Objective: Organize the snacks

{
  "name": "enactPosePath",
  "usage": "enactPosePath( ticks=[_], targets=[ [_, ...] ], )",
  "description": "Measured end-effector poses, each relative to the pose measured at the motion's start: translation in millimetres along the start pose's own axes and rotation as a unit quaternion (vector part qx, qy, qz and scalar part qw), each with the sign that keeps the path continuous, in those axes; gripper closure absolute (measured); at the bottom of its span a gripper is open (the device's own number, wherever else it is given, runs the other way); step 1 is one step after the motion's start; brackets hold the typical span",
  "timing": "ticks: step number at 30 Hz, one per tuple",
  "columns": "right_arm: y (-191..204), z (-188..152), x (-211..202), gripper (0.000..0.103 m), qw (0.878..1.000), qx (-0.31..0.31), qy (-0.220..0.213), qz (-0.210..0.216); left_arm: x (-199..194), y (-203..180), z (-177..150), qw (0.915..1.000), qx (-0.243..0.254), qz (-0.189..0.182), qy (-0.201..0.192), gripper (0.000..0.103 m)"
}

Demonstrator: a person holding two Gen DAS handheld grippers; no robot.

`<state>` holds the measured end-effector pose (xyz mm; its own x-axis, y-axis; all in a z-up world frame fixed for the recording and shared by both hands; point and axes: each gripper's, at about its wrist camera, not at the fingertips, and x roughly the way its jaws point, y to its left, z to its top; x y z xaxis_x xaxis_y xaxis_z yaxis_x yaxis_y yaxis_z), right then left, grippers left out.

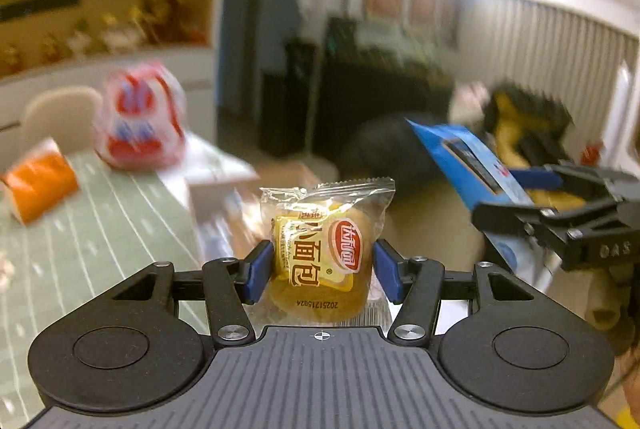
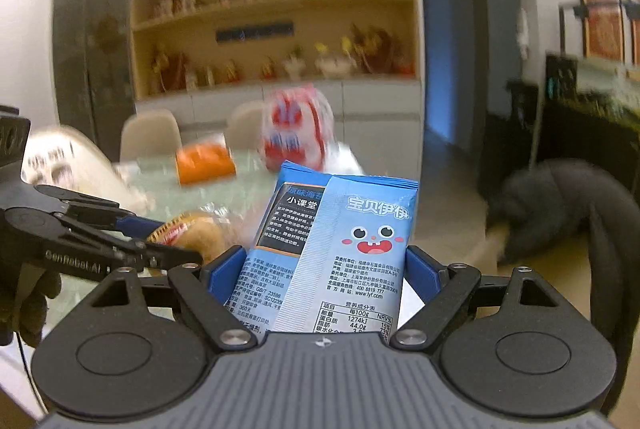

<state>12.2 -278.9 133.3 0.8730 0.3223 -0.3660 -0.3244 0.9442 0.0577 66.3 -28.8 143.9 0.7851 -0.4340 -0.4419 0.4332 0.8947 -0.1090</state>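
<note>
Left gripper clamps the bread packet sideways while right gripper, at its three o'clock, grips the blue snack bag upright, both carried clear of the table, likely for sorting.

Background is smearing with motion blur in both wrist views. Red-and-white bag is blurring too hard for its print to read; same for the orange pack. Shelf items are showing as colour blobs only. Blue snack packet is running down behind the right gripper's body, bottom end hidden. In the left view the right gripper's fingers are covering the packet's near end. Dark heap on the floor is too blurred to identify. Gloved hand is getting cut by the frame edge.
</note>
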Motion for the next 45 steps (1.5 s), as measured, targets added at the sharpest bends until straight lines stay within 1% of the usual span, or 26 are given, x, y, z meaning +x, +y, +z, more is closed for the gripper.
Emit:
enactPosePath(
  ticks=[2,4,6,7,8,9,11,13,15,17,20,22,24,25,27,29,31,33,36,38,40,42,44,45],
  targets=[
    [1.1,28.9,12.4,0.017,1.000,-0.009,-0.017,0.000,11.4,15.4,24.1,0.9998,-0.011,0.009,-0.014,0.042],
    [0.0,58.1,35.4,0.017,1.000,-0.011,-0.019,0.000,35.5,35.2,47.1,0.9992,-0.036,0.014,-0.014,0.042],
    [-3.3,81.0,65.1,0.017,1.000,-0.007,-0.010,-0.004,66.9,56.5,61.8,0.9974,-0.072,-0.003,-0.002,0.042],
    [-6.4,89.5,81.4,0.017,1.000,-0.002,-0.004,-0.004,85.7,68.0,63.0,0.9949,-0.100,-0.015,0.006,0.042],
    [-7.8,95.5,95.1,0.017,1.000,0.001,0.000,-0.006,107.4,81.5,63.0,0.9904,-0.133,-0.029,0.021,0.042],
    [-9.7,100.5,112.0,0.017,1.000,0.007,0.004,-0.009,130.0,93.5,58.5,0.9857,-0.158,-0.038,0.043,0.042],
    [-19.1,104.1,149.5,0.015,1.000,0.023,0.020,-0.008,172.1,110.8,40.8,0.9783,-0.183,-0.038,0.090,0.043],
    [-28.6,98.4,190.6,0.014,0.997,0.036,0.062,0.013,191.0,119.2,28.9,0.9762,-0.183,-0.035,0.111,0.044],
    [-38.5,86.0,217.1,0.014,0.994,0.056,0.097,0.019,185.8,121.7,24.3,0.9790,-0.169,-0.044,0.106,0.044],
    [-47.9,73.5,231.6,0.014,0.990,0.080,0.115,0.029,175.5,124.0,28.7,0.9830,-0.156,-0.041,0.087,0.044],
    [-55.6,63.9,240.3,0.014,0.987,0.105,0.123,0.022,153.6,128.0,34.8,0.9844,-0.168,-0.038,0.033,0.044],
    [-55.9,59.1,240.7,0.014,0.985,0.111,0.129,0.007,137.2,127.5,34.9,0.9862,-0.163,-0.030,0.008,0.044],
    [-53.0,56.8,234.7,0.014,0.985,0.111,0.129,0.005,122.5,127.2,36.9,0.9876,-0.155,-0.022,-0.003,0.044],
    [-51.3,56.1,227.3,0.014,0.986,0.110,0.122,0.003,112.9,125.0,32.9,0.9877,-0.154,-0.023,-0.008,0.044],
    [-50.5,58.1,216.1,0.014,0.987,0.116,0.110,0.016,93.8,117.7,23.2,0.9878,-0.153,-0.028,-0.012,0.044],
    [-52.2,57.0,200.1,0.014,0.984,0.139,0.102,0.045,73.7,106.6,12.0,0.9886,-0.147,-0.028,-0.016,0.044],
    [-49.7,52.0,185.3,0.014,0.980,0.159,0.102,0.061,52.6,92.4,-3.0,0.9911,-0.132,-0.020,-0.010,0.044],
    [-40.9,39.7,167.3,0.014,0.979,0.165,0.105,0.060,34.5,75.2,-24.9,0.9940,-0.109,-0.001,0.002,0.044],
    [-12.1,4.4,137.5,0.014,0.985,0.132,0.114,0.010,23.9,51.8,-64.1,0.9960,-0.076,0.036,0.033,0.044],
    [12.4,-30.1,119.3,0.014,0.987,0.097,0.121,-0.036,21.2,36.5,-93.9,0.9953,-0.058,0.056,0.054,0.044],
    [32.2,-60.3,108.7,0.014,0.986,0.071,0.137,-0.064,19.7,25.8,-116.6,0.9931,-0.053,0.073,0.074,0.044],
    [46.1,-87.7,99.1,0.014,0.984,0.065,0.150,-0.075,16.6,17.4,-135.8,0.9910,-0.057,0.087,0.085,0.044],
    [53.9,-111.0,90.1,0.014,0.981,0.080,0.156,-0.081,14.0,12.8,-151.8,0.9891,-0.063,0.099,0.089,0.044],
    [56.8,-119.9,86.4,0.013,0.981,0.084,0.156,-0.083,11.0,9.8,-156.5,0.9893,-0.059,0.108,0.078,0.043]
  ],
)
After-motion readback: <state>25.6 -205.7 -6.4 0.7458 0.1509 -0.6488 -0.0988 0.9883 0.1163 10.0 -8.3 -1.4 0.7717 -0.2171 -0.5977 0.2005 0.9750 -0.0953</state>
